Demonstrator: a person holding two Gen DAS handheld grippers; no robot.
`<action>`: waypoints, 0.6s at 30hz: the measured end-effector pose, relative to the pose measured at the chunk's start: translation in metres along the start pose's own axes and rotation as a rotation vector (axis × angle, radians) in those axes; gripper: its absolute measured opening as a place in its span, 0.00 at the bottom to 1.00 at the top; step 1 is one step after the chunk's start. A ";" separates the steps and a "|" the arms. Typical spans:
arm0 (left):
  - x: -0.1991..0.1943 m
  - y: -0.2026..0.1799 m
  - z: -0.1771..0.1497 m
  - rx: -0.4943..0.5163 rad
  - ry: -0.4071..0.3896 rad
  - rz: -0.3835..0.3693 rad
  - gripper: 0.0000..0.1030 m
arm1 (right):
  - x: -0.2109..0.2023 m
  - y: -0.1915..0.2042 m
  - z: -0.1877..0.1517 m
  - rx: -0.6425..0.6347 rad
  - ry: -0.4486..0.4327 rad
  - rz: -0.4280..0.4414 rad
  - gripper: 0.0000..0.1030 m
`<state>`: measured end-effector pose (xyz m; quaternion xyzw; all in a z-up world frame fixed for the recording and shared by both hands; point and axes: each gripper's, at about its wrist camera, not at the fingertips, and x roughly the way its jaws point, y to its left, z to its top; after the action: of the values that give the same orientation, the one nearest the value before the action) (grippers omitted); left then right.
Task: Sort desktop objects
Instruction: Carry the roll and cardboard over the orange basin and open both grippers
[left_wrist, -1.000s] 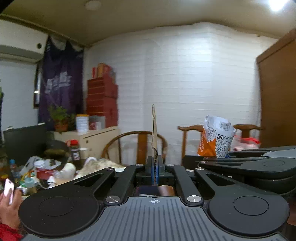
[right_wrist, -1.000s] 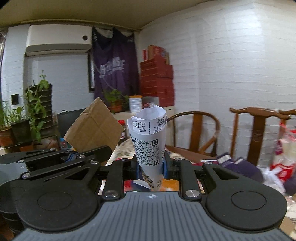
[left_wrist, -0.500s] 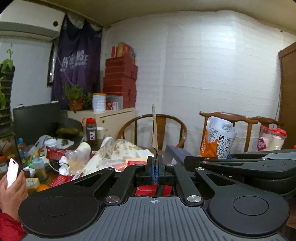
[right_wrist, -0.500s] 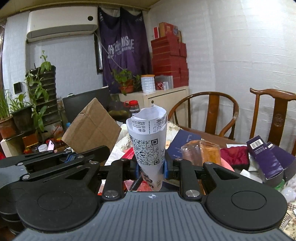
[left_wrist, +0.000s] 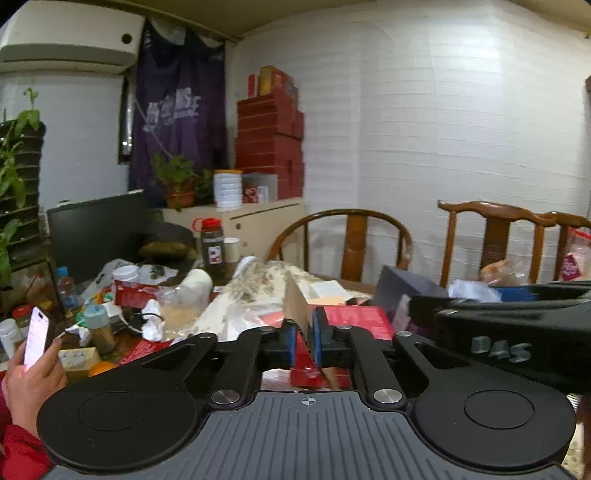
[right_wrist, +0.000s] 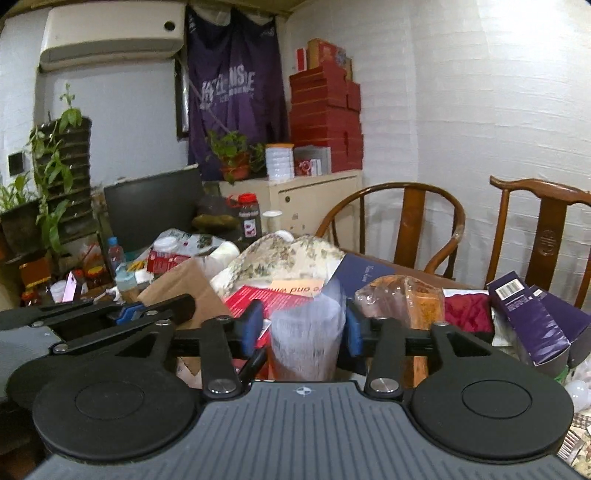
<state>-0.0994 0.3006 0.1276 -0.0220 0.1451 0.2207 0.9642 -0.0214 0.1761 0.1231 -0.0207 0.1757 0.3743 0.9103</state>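
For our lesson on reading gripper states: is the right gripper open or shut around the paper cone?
Open, and opening. In the right wrist view the right gripper stands wide, gaps showing either side of the blurred paper cone, which looks released.

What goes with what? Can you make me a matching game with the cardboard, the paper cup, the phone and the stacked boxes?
1 cardboard piece
2 paper cup
3 phone
4 stacked boxes

a held in a person's hand
b red, by the wall
c between the left gripper's opening jaws
d blurred, between the right gripper's opening jaws

Pairs: 1-c, 2-d, 3-a, 4-b
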 end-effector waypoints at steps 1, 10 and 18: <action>0.001 0.002 -0.001 -0.005 0.000 0.002 0.24 | -0.001 -0.003 0.000 0.009 -0.004 0.006 0.62; -0.006 -0.007 -0.006 0.047 -0.059 0.084 0.65 | -0.017 -0.015 -0.005 0.011 -0.051 0.024 0.79; -0.034 -0.018 0.004 0.071 -0.141 0.115 0.77 | -0.042 -0.022 0.001 0.037 -0.101 0.034 0.87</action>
<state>-0.1199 0.2710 0.1413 0.0359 0.0855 0.2714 0.9580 -0.0337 0.1317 0.1364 0.0180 0.1365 0.3869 0.9118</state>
